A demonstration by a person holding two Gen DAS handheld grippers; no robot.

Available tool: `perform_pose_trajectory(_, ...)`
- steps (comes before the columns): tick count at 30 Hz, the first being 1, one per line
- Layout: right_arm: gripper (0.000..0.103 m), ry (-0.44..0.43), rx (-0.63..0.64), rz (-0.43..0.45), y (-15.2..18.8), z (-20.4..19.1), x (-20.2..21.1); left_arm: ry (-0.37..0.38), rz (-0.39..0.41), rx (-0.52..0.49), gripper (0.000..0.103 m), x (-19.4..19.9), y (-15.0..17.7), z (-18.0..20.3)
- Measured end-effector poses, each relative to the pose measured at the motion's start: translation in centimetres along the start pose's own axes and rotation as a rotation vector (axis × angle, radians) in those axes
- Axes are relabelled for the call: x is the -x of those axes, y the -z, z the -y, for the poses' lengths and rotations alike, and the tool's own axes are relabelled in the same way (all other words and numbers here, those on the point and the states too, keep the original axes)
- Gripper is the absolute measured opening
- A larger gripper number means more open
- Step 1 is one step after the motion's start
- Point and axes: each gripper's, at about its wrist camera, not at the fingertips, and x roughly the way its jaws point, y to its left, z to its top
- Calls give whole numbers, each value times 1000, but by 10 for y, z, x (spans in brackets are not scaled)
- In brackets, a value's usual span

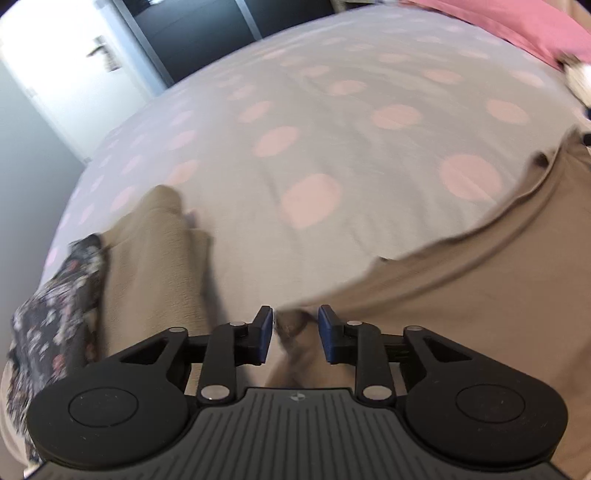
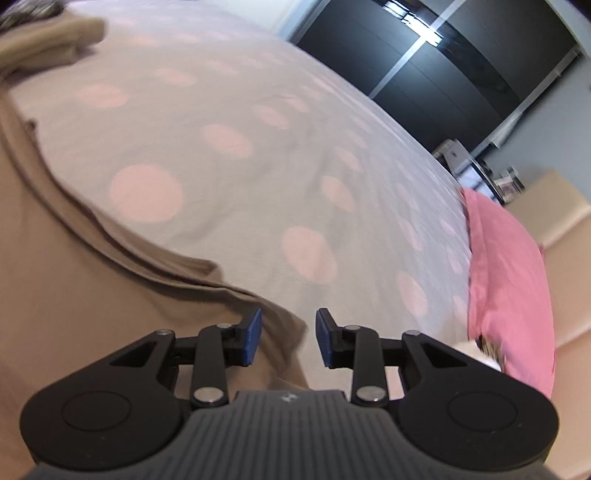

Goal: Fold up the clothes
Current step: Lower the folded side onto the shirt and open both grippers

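A tan garment [image 1: 461,295] lies spread on a grey bed sheet with pink dots [image 1: 303,140]. My left gripper [image 1: 295,328] is open, its jaws either side of a bunched fold of the tan cloth at the garment's edge. A tan sleeve [image 1: 159,251] lies to its left. In the right wrist view the same tan garment [image 2: 74,295] fills the lower left. My right gripper [image 2: 288,336] is open, its jaws straddling the garment's corner edge, with the dotted sheet [image 2: 240,166] beyond.
A dark floral garment [image 1: 55,314] lies at the left beside the sleeve. A pink pillow [image 2: 509,280] lies at the bed's right side, also in the left wrist view [image 1: 517,26]. A dark wardrobe [image 2: 443,74] and a white door [image 1: 66,74] stand beyond the bed.
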Motion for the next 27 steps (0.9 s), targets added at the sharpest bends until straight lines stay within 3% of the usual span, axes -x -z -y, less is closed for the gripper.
perform_pose_trajectory(3,34,4,-62,-12,3,9,5,-37,-4,56,26,5,-1,-14)
perform_pose_trajectory(7,34,-58,-115,-22,12,11,20,-20,-7,79,26,22,7,-22)
perform_pose_trajectory(13,20,-152,-193,-37,25,14,42,111,-5,21,26,47,32,-5)
perform_pose_trajectory(16,9,-179,-214,-47,23,5,47,143,-12,-2,26,45,37,6)
perform_pose_trajectory(27,9,-359,-186,-34,-7,-66,24,208,-49,-58,26,14,37,32)
